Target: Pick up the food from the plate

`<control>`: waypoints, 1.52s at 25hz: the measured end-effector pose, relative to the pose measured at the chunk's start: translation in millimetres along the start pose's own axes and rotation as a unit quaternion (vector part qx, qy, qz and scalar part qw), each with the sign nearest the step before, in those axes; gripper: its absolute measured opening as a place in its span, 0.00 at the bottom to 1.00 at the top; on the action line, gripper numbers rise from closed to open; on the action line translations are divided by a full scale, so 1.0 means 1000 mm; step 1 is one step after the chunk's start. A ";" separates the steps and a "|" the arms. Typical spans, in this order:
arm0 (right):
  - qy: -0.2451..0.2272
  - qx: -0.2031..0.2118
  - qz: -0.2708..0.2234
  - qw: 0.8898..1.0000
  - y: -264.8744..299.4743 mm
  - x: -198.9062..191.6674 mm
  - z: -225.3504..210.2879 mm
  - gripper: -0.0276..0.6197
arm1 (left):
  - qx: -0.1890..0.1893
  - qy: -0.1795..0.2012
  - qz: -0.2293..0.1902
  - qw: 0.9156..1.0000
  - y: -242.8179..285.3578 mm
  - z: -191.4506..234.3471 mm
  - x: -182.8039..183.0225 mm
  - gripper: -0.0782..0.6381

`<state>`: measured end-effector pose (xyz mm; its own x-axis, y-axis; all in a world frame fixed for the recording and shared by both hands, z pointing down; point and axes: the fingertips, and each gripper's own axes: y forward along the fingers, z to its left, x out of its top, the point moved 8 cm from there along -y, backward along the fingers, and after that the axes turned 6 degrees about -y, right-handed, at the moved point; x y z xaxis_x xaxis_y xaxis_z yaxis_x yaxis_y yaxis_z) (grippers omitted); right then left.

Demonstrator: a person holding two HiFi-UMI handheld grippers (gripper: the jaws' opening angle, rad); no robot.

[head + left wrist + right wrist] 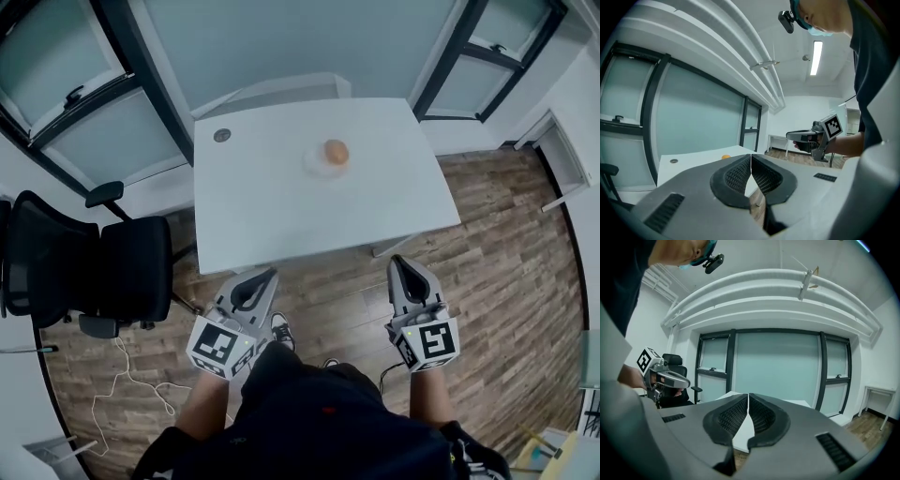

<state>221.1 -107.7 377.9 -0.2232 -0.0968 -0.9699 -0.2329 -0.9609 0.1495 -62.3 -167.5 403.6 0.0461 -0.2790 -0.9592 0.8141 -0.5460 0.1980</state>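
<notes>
A round orange-brown piece of food (pixel 336 151) lies on a small pale plate (pixel 318 166) toward the far side of the white table (pixel 281 206). Both grippers hang in the air near the person's body, short of the table's near edge and well away from the plate. My left gripper (pixel 265 275) has its jaws closed together with nothing between them (pixel 751 157). My right gripper (pixel 401 261) is shut and empty too (pixel 748 396). In the left gripper view the food (pixel 725 156) is a small orange spot on the tabletop.
A black office chair (pixel 94 267) stands left of the table. A small round disc (pixel 221 135) sits at the table's far left corner. A white cable (pixel 122 375) trails over the wooden floor. Glass walls with dark frames stand behind the table.
</notes>
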 end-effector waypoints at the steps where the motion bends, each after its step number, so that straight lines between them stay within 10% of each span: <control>1: -0.003 0.001 0.003 1.000 0.013 0.002 0.002 0.08 | -0.002 -0.002 0.000 1.000 0.004 0.014 0.004 0.14; 20: -0.002 0.013 0.046 0.999 0.159 0.020 -0.019 0.08 | -0.017 -0.008 -0.004 1.000 0.062 0.121 0.046 0.14; 32: 0.006 0.068 0.078 0.995 0.291 -0.049 -0.130 0.09 | 0.101 -0.050 0.014 0.994 0.158 0.133 0.046 0.14; 38: 0.011 0.100 0.116 0.988 0.373 -0.108 -0.153 0.26 | 0.163 -0.087 0.050 0.981 0.180 0.141 0.020 0.14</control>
<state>303.0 -495.7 509.5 -0.2722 -0.3169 -0.9086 -0.3611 -0.8416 0.4017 3.8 -382.5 448.9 -0.0056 -0.4599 -0.8879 0.5806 -0.7245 0.3716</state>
